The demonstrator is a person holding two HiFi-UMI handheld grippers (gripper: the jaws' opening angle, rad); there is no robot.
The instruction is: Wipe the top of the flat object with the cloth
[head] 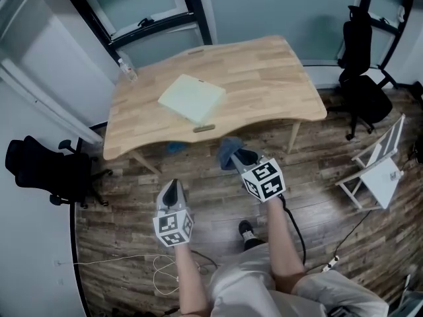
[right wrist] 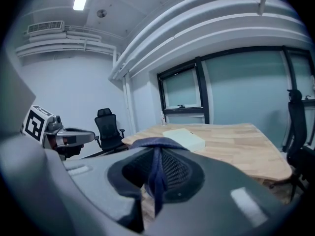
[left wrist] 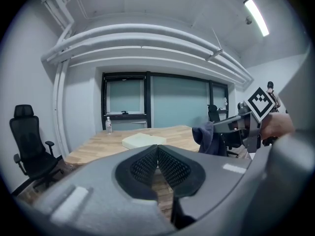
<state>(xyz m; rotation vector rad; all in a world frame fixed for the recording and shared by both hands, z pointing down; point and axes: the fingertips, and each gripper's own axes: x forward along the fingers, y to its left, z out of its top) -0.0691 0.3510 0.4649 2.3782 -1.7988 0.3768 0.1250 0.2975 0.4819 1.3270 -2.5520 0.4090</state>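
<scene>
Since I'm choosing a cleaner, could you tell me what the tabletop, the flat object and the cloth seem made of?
The tabletop looks like light wood with a matte finish; plank seams and grain show. The flat object is a pale matte slab, perhaps foam or plastic; I cannot tell. The cloth is dark blue soft fabric, draping limply from the right claw.

The pale green, flat square slab [head: 192, 98] lies flat on the light wooden table [head: 264, 78], turned cornerwise, close to its front edge. The dark blue fabric cloth [head: 229, 152] hangs crumpled, pinched between the jaws of the right gripper [head: 242, 156], just before that edge.
</scene>
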